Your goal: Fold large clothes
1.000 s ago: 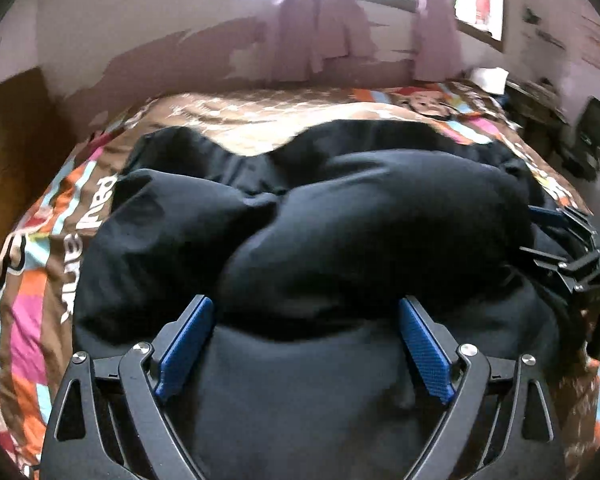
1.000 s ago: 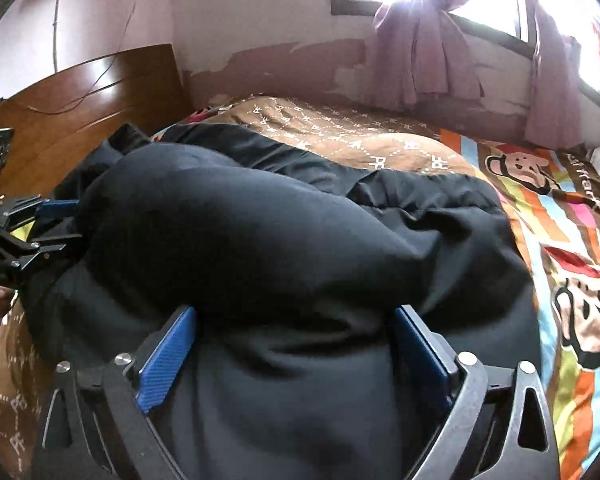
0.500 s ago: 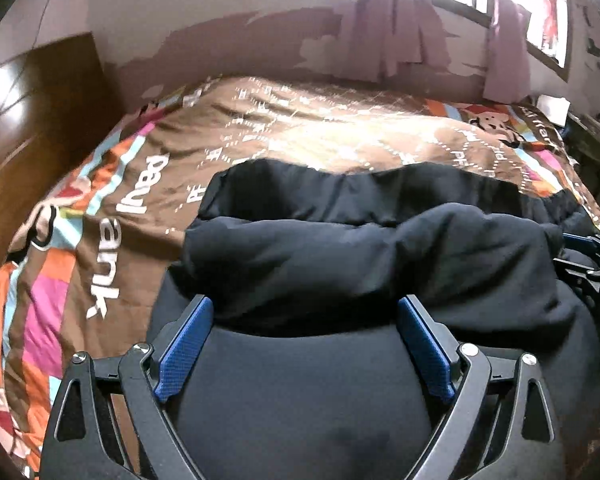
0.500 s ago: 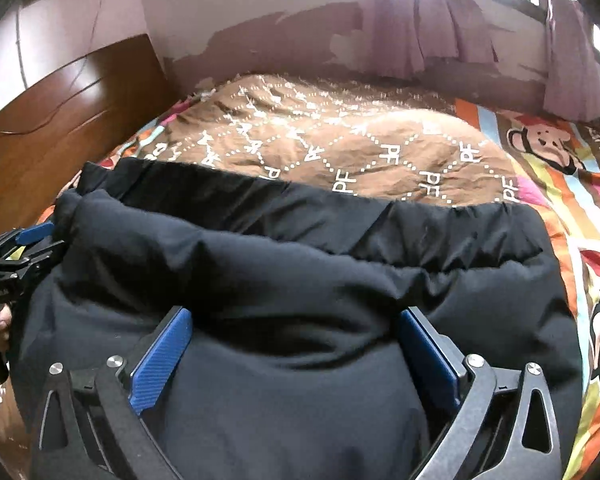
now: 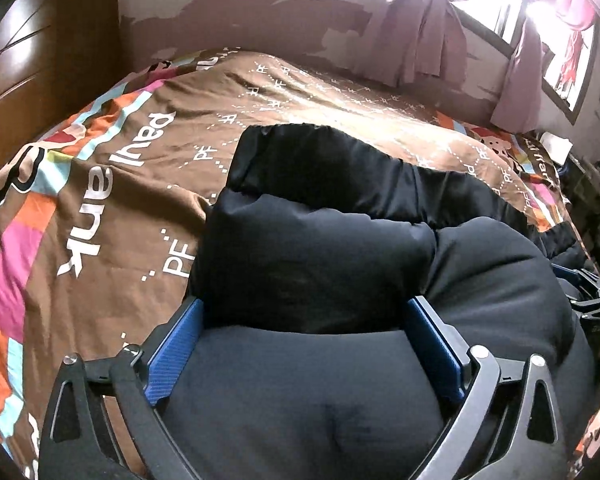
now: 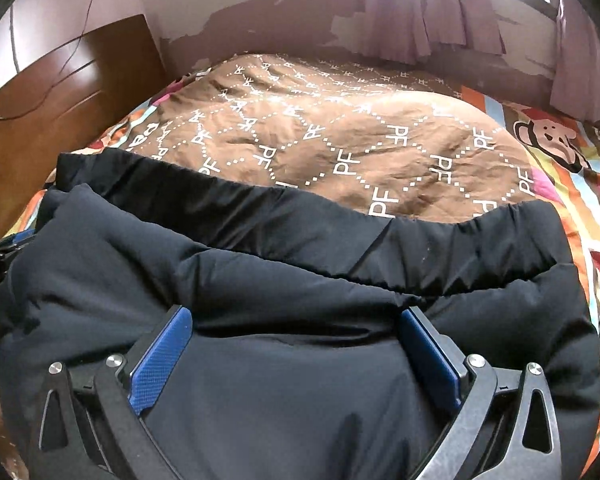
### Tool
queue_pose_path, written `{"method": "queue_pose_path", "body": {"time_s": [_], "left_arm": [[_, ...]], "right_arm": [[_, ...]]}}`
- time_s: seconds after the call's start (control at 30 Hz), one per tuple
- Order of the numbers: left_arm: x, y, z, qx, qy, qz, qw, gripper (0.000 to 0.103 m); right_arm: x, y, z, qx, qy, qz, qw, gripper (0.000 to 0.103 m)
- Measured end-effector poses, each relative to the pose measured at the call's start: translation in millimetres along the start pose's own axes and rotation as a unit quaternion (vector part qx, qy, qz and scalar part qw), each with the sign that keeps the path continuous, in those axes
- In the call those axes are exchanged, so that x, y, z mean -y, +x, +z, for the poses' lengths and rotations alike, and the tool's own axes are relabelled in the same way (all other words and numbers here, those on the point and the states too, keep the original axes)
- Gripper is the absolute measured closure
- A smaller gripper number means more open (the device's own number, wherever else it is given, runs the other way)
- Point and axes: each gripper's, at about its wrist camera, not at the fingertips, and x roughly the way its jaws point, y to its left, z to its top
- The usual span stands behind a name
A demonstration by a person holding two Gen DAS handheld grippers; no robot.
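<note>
A large black puffy jacket (image 5: 340, 248) lies on the bed, a thick fold of it doubled over toward me; it also fills the lower half of the right wrist view (image 6: 300, 280). My left gripper (image 5: 304, 336) stands wide open with the padded fold bulging between its blue pads (image 5: 176, 352). My right gripper (image 6: 296, 344) is likewise wide open over the jacket, blue pads (image 6: 160, 360) on either side of the fabric. The right gripper shows at the right edge of the left wrist view (image 5: 588, 292). The jacket's black hem (image 6: 300, 216) lies flat on the far side.
The bed has a brown and multicoloured quilt (image 6: 340, 128) with "PF" print. A wooden headboard (image 6: 60, 100) stands on the left. A peeling wall with purple curtains (image 6: 420, 12) under a bright window is behind. Dark clutter (image 5: 592, 200) sits beside the bed on the right.
The bulky raised mass of jacket has come down toward me and flattened, uncovering much more quilt beyond it. Both grippers stay wide open around the fold.
</note>
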Motion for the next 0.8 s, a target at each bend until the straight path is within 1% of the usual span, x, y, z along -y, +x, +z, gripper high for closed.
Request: {"method": "queue_pose_path", "body": {"time_s": [0.2, 0.53, 0.67, 0.73, 0.8], "left_arm": [[-2.6, 1.6, -4.1, 0.005, -0.003, -0.009, 0.9999, 0.003], [-1.1, 2.4, -8.0, 0.007, -0.004, -0.011, 0.9999, 0.002], [-1.2, -0.8, -12.5, 0.022, -0.005, -0.021, 0.9995, 0.002], [-1.7, -5.0, -16.5, 0.037, -0.005, -0.029, 0.9989, 0.002], [-0.6, -10.1, -17.5, 0.044, -0.003, -0.026, 0.9987, 0.002]], "right_arm": [[-2.4, 1.7, -3.9, 0.007, -0.006, -0.009, 1.000, 0.000], [-3.4, -0.2, -8.2, 0.014, -0.010, -0.015, 1.000, 0.000], [-5.2, -4.6, -11.3, 0.027, -0.011, -0.019, 0.999, 0.000], [-6.2, -7.4, -13.2, 0.036, -0.011, -0.020, 0.999, 0.000], [-6.6, -11.1, -16.2, 0.049, -0.011, -0.018, 0.999, 0.000]]}}
